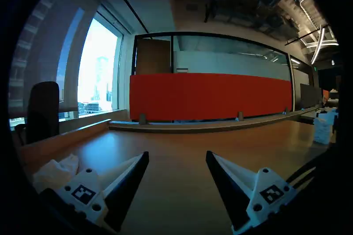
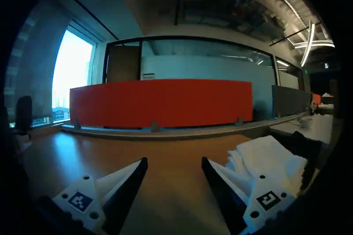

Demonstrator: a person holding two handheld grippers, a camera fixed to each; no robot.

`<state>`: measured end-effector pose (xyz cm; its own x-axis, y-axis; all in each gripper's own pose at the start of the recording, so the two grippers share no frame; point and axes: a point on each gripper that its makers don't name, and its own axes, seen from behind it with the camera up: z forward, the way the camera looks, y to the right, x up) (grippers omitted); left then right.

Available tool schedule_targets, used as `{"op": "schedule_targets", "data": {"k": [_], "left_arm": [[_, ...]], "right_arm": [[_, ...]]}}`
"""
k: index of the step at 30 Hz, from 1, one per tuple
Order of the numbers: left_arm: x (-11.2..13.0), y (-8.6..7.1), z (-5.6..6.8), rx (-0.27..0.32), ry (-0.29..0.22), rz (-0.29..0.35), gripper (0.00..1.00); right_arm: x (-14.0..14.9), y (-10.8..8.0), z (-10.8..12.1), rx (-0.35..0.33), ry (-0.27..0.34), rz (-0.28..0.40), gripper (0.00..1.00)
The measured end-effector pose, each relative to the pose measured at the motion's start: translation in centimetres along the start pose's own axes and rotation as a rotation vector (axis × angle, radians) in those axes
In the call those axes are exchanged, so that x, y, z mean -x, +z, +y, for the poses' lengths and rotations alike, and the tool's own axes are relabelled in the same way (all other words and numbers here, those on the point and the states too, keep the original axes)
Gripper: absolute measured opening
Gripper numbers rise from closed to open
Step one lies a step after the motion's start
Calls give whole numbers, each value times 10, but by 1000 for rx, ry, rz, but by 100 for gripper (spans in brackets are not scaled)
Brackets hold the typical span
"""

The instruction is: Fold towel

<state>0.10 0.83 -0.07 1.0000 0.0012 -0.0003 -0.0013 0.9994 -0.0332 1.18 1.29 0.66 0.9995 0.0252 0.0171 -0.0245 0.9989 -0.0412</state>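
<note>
Left gripper (image 1: 176, 153): fingers spread, empty, above the wooden desk (image 1: 247, 138).
Right gripper (image 2: 174, 159): fingers spread, empty.
Crumpled towel (image 1: 55, 171): at 8 o'clock, just beside the left finger (no clear long axis).
Stacked towels (image 2: 269, 155): at 4 o'clock of the right fingers.

In the left gripper view, a cloth (image 1: 55, 171) lies on the tabletop (image 1: 185, 138) left of the left claw (image 1: 176, 153), a chair (image 1: 43, 111) behind it. In the right gripper view, a towel stack (image 2: 264, 158) sits on the tabletop right of the right claw (image 2: 174, 159); a divider panel (image 2: 163, 102) stands along the far edge.
</note>
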Motion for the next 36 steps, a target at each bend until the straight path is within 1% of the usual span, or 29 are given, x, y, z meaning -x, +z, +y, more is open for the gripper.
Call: {"op": "schedule_targets", "data": {"k": [6,12,15,20,24,36], "left_arm": [[0,0,0,0,0,0,96],[0,0,0,0,0,0,96],[0,0,0,0,0,0,96],[0,0,0,0,0,0,96],[0,0,1,0,0,0,95],[0,0,0,0,0,0,96]], "right_arm": [[12,-2,-3,-15,14,-10,95],[15,-3,-7,-29,-11,-8,95],[15,-3,-11,-33,-25,-4,97],[14,-4,-16,-34,-28,8,98],[12,-5,-16,-36,-26,18,98],[11,-7,-17,-45,-26,18,99]]}}
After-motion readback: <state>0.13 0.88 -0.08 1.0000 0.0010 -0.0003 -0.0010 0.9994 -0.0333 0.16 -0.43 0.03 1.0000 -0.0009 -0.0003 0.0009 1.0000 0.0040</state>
